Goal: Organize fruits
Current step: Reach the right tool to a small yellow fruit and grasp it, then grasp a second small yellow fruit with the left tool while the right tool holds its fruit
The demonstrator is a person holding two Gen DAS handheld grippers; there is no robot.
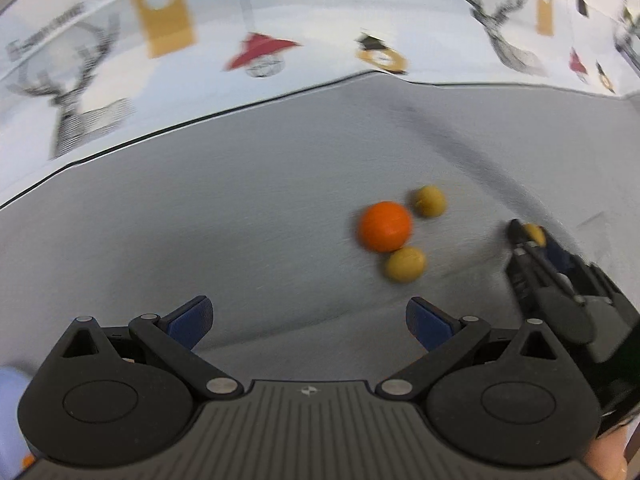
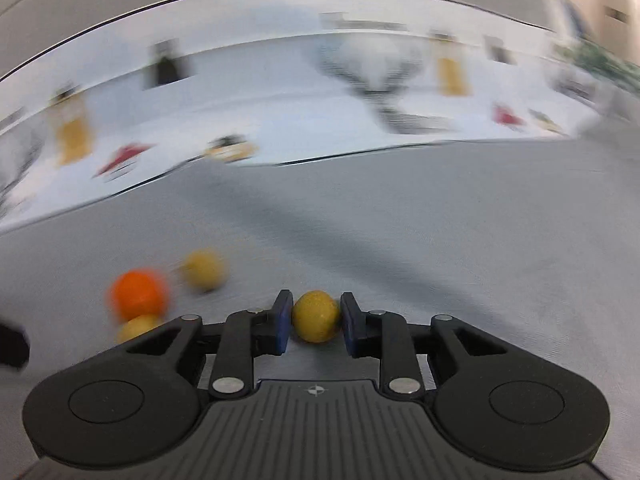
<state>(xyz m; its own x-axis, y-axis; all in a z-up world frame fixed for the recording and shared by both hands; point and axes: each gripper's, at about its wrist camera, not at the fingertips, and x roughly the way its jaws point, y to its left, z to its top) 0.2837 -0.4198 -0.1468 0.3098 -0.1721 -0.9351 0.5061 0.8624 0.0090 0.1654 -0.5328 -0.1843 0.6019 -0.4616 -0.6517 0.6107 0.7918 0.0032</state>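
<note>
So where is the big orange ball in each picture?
Left wrist view: the orange fruit lies right of centre on the grey table, between two yellow fruits.
Right wrist view: the orange fruit sits low on the left, left of the right claw, which is shut on another yellow fruit.
Shared landmark: the deer-print cloth behind the table.

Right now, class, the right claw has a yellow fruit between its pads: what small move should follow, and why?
Probably a short lift. The right claw is shut on the yellow fruit, low over the grey table. The orange and two more yellow fruits lie close by, so rise before carrying.
</note>
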